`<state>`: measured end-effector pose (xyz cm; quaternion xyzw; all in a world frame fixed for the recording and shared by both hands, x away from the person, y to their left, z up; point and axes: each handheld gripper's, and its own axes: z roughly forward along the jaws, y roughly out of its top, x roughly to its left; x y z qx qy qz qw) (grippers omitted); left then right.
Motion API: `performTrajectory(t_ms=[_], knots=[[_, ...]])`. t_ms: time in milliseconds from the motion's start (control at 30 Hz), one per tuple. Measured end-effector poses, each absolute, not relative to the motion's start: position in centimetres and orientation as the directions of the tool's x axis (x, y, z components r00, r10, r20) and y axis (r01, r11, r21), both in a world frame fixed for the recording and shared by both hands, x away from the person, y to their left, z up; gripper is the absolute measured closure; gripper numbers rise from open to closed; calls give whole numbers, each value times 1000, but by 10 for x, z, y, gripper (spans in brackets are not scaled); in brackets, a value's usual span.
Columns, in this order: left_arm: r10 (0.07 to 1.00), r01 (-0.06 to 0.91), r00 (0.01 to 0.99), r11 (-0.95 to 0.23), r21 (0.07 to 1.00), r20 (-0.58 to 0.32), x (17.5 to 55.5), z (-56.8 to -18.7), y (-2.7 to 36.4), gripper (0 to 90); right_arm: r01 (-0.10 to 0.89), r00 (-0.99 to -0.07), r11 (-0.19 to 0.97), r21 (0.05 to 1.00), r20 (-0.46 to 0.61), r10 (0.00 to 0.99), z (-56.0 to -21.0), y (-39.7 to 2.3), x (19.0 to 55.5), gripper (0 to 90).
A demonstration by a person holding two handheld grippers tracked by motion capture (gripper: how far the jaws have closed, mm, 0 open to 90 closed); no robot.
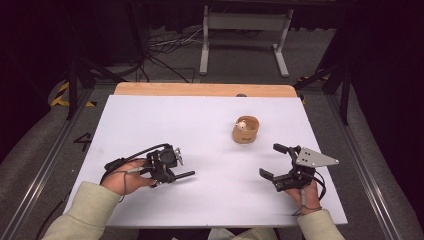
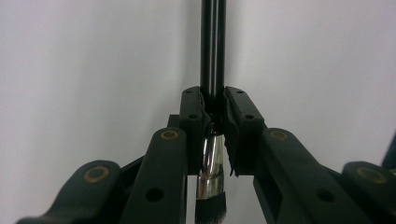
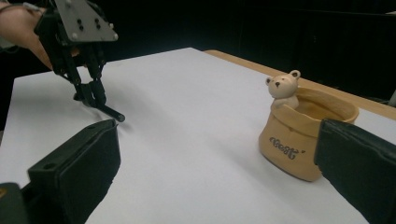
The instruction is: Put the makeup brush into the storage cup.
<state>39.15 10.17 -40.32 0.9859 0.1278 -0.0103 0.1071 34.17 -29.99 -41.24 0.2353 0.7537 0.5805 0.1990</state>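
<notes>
Desk: I see a white top with a wooden far edge.
Pot: tan bear pot standing right of desk centre.

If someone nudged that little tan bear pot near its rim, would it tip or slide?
The bear pot looks like glazed ceramic, so it is probably stiff, fairly heavy for its size and breakable. Its base looks wider than its neck, so it would more likely slide on the smooth white table than tip. The glossy surface may be slippery between the right gripper pads.
</notes>
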Motion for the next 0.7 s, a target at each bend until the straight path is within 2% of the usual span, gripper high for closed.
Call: performTrajectory(t_ms=[367,567,700], knots=[[152,153,988,-960,233,-20,380,-375,66,785,90,-850,252,963,-58,524,-408,-281,338,15],[104,105,994,-964,243,-17,374,-365,48,785,102,-867,267,958,-46,497,-408,-273,338,15],[88,87,996,-964,250,-8,372,-359,41,785,97,-886,284,954,-47,461,-407,-265,338,45]])
